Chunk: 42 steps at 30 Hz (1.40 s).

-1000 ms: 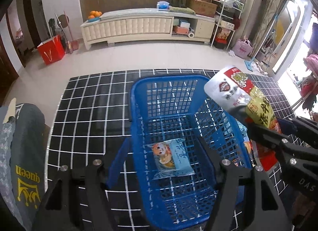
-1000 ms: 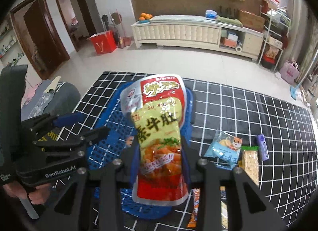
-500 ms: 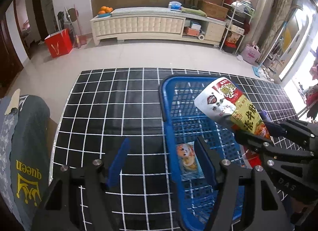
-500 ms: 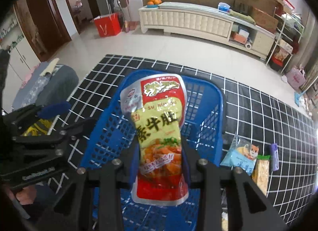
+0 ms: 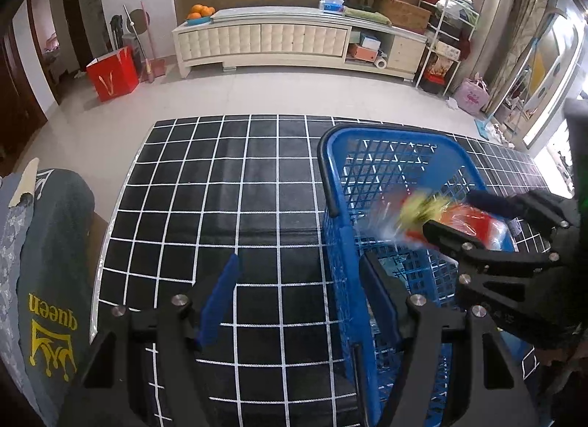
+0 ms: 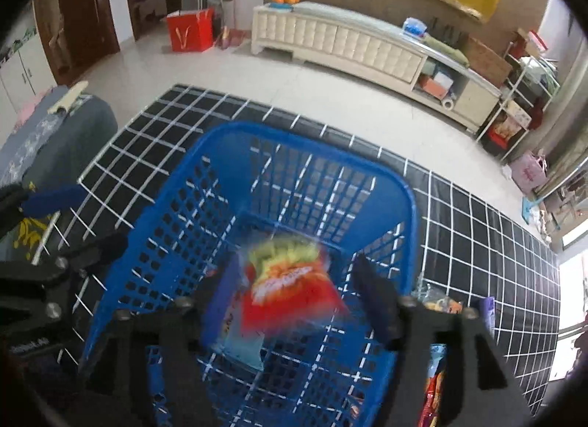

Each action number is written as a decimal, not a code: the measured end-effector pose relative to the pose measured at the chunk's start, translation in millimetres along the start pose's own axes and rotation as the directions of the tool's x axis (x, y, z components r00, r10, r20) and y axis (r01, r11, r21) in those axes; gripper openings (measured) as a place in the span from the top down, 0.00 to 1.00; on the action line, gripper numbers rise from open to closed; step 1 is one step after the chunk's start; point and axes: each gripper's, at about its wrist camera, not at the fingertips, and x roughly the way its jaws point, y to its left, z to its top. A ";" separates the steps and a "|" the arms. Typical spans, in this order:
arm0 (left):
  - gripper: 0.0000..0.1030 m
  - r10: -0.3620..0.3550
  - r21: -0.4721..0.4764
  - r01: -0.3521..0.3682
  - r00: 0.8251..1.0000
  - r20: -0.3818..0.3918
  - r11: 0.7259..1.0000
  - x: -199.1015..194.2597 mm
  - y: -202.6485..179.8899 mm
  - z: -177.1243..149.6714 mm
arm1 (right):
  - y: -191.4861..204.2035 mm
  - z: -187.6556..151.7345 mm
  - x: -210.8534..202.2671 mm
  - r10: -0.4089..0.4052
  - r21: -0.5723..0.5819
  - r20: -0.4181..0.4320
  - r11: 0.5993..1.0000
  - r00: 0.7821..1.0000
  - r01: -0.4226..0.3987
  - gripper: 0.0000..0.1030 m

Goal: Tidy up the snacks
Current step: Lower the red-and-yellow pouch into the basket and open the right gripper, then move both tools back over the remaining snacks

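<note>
— Where was the snack just then?

— The red and yellow pouch [image 6: 290, 287] was blurred, dropping between my right gripper [image 6: 294, 302]'s fingers, whose jaws were opening; nothing pressed on it any more. It hung inside the blue basket [image 6: 408, 206], above a pale blue packet [image 6: 239, 338] on the mesh floor.

— Why let go there?

— I judged the gripper to be well inside the rim, so the pouch would land in the basket, not on the checked mat [image 5: 220, 206].

— And your other hand?

— My left gripper [image 5: 297, 302] stood apart, empty, straddling the basket's near wall. Open mat lay to its left; more snacks [image 6: 437, 302] waited just outside the basket's right wall.
</note>
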 end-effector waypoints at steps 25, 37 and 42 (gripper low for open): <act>0.36 -0.098 0.137 0.085 0.992 0.086 0.987 -91.5 -102.9 -35.8 | -85.9 -76.2 -135.5 -0.073 0.186 0.086 0.981 0.994 0.055 0.25; 0.18 -0.146 0.230 0.133 0.988 0.040 0.964 -91.6 -190.1 -67.8 | -151.5 -150.4 -157.5 -0.103 0.294 0.051 0.952 0.993 0.083 0.24; 0.02 -0.160 0.250 0.152 0.987 0.014 0.956 -85.3 -224.6 -87.3 | -173.8 -184.5 -163.9 -0.115 0.323 0.044 0.941 0.992 0.095 0.21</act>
